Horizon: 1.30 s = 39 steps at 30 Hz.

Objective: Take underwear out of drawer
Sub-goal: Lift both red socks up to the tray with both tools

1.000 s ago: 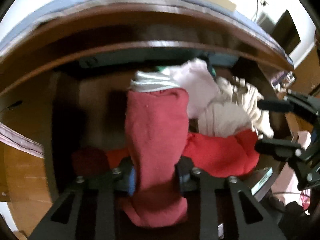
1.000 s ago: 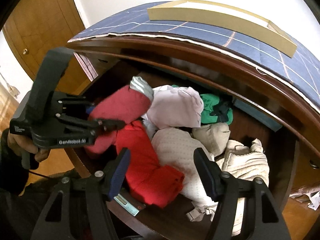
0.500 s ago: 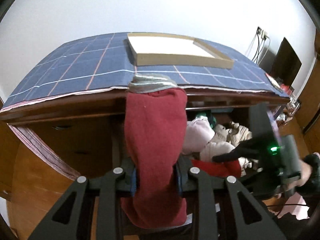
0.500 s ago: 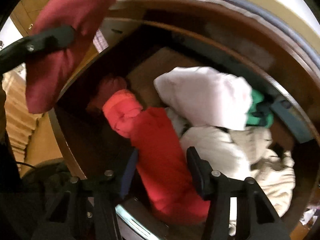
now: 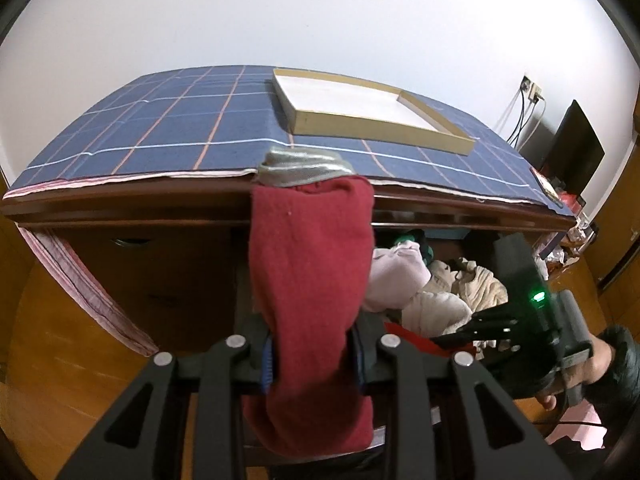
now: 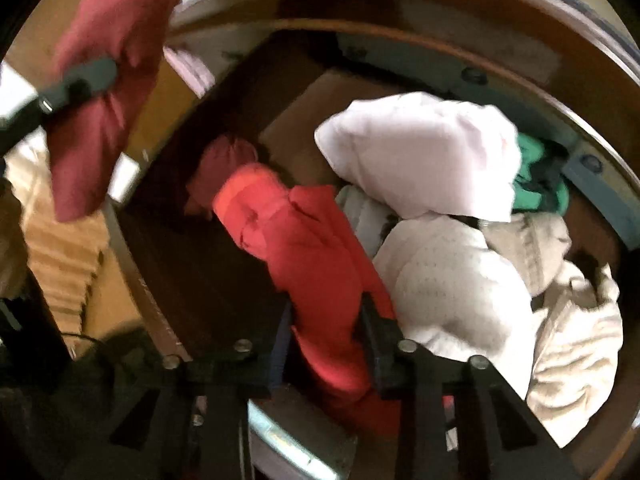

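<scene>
Dark-red underwear (image 5: 310, 300) pinched in left gripper (image 5: 313, 356), right gripper (image 6: 326, 332) prob. clamping red garment (image 6: 316, 264)

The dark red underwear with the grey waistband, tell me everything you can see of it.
The dark red underwear with the grey waistband is soft knit fabric, rolled or folded into a long bundle. The left gripper is shut on its lower part, and it stands up from the jaws with the silvery-grey band on top and a short end hanging below. It is lifted clear of the open wooden drawer, touching nothing else.

left gripper (image 5: 313, 360) clamps dark red underwear (image 5: 310, 280) above the open drawer (image 5: 452, 276).
</scene>
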{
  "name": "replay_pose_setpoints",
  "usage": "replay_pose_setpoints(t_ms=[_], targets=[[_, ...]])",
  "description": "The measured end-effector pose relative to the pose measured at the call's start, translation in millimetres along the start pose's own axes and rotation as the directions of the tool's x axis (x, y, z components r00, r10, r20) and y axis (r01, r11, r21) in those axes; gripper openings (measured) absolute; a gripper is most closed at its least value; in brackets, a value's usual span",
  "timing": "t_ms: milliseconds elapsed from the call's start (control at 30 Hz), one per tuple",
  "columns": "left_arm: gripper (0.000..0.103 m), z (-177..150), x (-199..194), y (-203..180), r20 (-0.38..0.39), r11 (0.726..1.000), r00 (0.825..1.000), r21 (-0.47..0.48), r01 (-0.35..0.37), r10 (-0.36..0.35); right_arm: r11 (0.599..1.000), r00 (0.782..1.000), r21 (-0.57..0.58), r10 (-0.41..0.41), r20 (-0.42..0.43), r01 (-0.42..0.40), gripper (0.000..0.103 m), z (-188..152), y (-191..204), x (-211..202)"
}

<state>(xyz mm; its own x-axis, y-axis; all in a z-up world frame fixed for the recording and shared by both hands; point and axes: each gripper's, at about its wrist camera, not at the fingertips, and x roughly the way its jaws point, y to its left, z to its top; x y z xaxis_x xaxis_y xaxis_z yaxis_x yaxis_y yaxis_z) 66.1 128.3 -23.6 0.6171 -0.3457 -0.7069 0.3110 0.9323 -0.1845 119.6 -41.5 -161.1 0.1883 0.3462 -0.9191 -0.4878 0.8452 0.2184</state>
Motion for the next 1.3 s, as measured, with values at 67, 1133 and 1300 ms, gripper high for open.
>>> replay_pose_setpoints(t_ms=[67, 1133, 1300], targets=[[0.028, -0.3, 2.6, -0.2, -0.003, 1.000, 1.000, -0.003, 0.000, 0.000, 0.999, 0.998, 0.049, 0.015, 0.054, -0.017, 0.032, -6.2, -3.8, -12.6], [0.028, 208.6, 68.6, -22.4, 0.195, 0.998, 0.981, -0.055, 0.026, -0.015, 0.915, 0.785, 0.372, -0.111, 0.609, -0.159, 0.030, 199.8, -95.4, -203.4], [0.028, 242.2, 107.6, -17.9, 0.159, 0.997, 0.987, -0.079, 0.026, -0.013, 0.888, 0.804, 0.427, -0.125, 0.582, -0.171, 0.030, 242.9, -124.4, -182.0]])
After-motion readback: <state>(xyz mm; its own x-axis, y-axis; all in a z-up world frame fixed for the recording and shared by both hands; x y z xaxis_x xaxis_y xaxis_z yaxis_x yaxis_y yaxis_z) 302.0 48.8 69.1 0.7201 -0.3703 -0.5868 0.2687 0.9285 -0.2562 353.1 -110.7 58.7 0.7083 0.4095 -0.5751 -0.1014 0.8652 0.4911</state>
